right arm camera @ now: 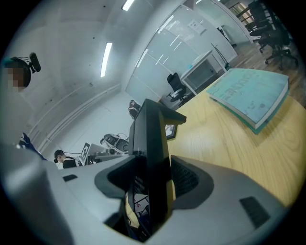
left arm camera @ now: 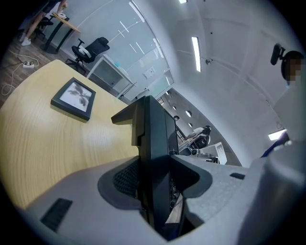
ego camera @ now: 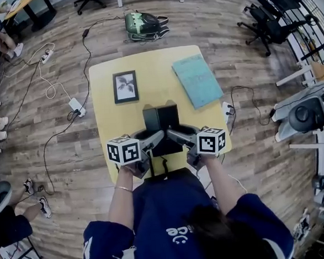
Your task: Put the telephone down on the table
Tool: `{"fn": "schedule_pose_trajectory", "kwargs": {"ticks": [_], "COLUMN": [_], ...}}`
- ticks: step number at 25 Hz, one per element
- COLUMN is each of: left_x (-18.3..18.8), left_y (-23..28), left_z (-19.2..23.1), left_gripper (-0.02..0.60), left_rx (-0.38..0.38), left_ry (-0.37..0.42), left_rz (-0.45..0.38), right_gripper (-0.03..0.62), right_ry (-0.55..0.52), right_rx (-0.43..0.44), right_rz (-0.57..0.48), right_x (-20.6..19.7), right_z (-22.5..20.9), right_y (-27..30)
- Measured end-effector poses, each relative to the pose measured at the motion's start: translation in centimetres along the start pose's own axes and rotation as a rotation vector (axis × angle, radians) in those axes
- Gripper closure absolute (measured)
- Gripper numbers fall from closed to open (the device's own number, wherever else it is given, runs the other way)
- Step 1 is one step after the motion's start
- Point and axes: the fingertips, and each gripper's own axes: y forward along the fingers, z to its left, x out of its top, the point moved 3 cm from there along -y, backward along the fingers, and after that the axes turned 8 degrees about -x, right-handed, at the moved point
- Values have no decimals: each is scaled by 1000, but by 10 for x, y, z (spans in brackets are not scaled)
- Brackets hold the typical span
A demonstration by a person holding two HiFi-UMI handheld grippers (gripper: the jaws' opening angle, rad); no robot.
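Near edge: both hands right at the near rim of the yellow table (ego camera: 101, 91), marker cubes side by side, jaws angled inward toward each other.
Left gripper (ego camera: 153, 139): clamped on the left side of the telephone (ego camera: 162, 126), pads pressed flat to the black casing.
Right gripper (ego camera: 175, 135): clamped on the telephone's right side, gripping just as firmly.
Telephone: black, upright, pinched between the two grippers over the near middle of the table; contact with the top impossible to tell.
Open room: bare wood straight beyond the telephone, a clear lane running to the far edge.
Picture frame (ego camera: 125, 86): flat on the left half, well apart from the telephone, some bare margin left toward the left edge.
Book (ego camera: 197, 80): teal, flat on the far right, angled, close to the right edge.
Left floor: power strip (ego camera: 76, 107) and loose cables just beside the table's left edge.
Far floor: backpack (ego camera: 145, 24) lying just past the far edge.
Far right: office chairs (ego camera: 265, 27), well apart from the table.
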Motion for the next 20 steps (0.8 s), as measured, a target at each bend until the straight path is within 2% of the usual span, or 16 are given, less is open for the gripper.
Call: {"fn": "schedule_pose_trajectory", "kwargs": {"ticks": [10, 20], "left_x": [29, 39], "left_y": [12, 23], "left_z": [11, 36], "left_gripper": [388, 388], "left_rx": [24, 34], "left_ry": [-1, -47], "left_rz": [-18, -28], "right_gripper": [360, 361], "right_ry": [-5, 13], "right_rx": [18, 2], "right_rz": [17, 32], "right_x": [30, 41], "right_z": [-11, -30], "right_y": [14, 34]}}
